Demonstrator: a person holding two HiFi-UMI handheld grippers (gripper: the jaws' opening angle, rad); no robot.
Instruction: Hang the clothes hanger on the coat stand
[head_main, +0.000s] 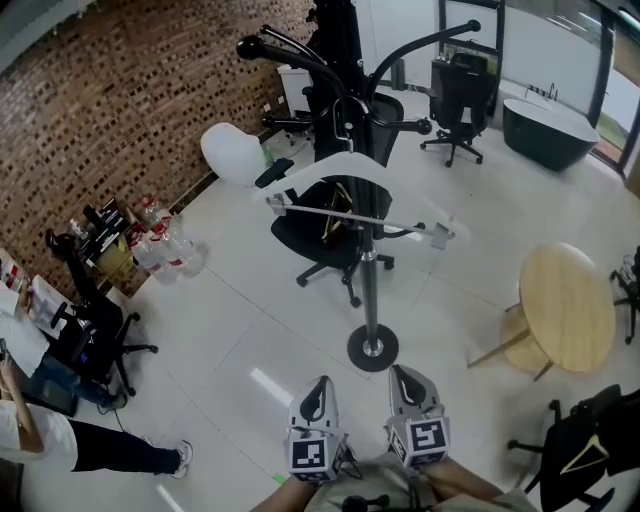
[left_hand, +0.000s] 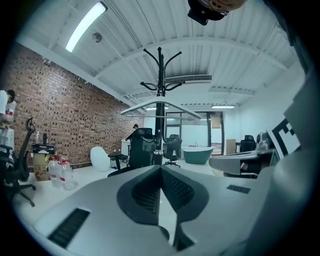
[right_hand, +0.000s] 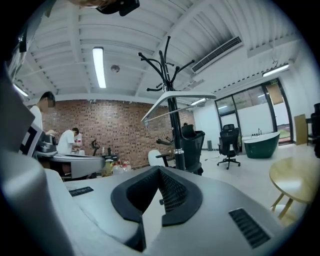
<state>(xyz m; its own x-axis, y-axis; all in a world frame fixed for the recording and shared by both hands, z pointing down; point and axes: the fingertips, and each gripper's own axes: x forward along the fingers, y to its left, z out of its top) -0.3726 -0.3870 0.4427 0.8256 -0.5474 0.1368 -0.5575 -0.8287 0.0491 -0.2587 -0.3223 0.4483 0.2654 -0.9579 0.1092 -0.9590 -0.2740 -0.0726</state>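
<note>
The white clothes hanger (head_main: 345, 165) hangs on a branch of the black coat stand (head_main: 370, 280), its thin bar (head_main: 350, 214) level below the shoulders. The stand's round base (head_main: 372, 348) rests on the white floor. Both grippers are low and near me, well short of the stand. My left gripper (head_main: 320, 386) and right gripper (head_main: 400, 373) have their jaws pressed together with nothing between them. In the left gripper view the hanger (left_hand: 160, 105) and the stand (left_hand: 160, 75) are ahead of the left gripper (left_hand: 161, 169). In the right gripper view the hanger (right_hand: 180, 97) hangs above the right gripper (right_hand: 159, 169).
A black office chair (head_main: 325, 235) stands just behind the stand's pole. A round wooden table (head_main: 567, 305) is to the right, and a white chair (head_main: 232, 152) and water bottles (head_main: 165, 245) are by the brick wall. A person (head_main: 60, 440) stands at the lower left.
</note>
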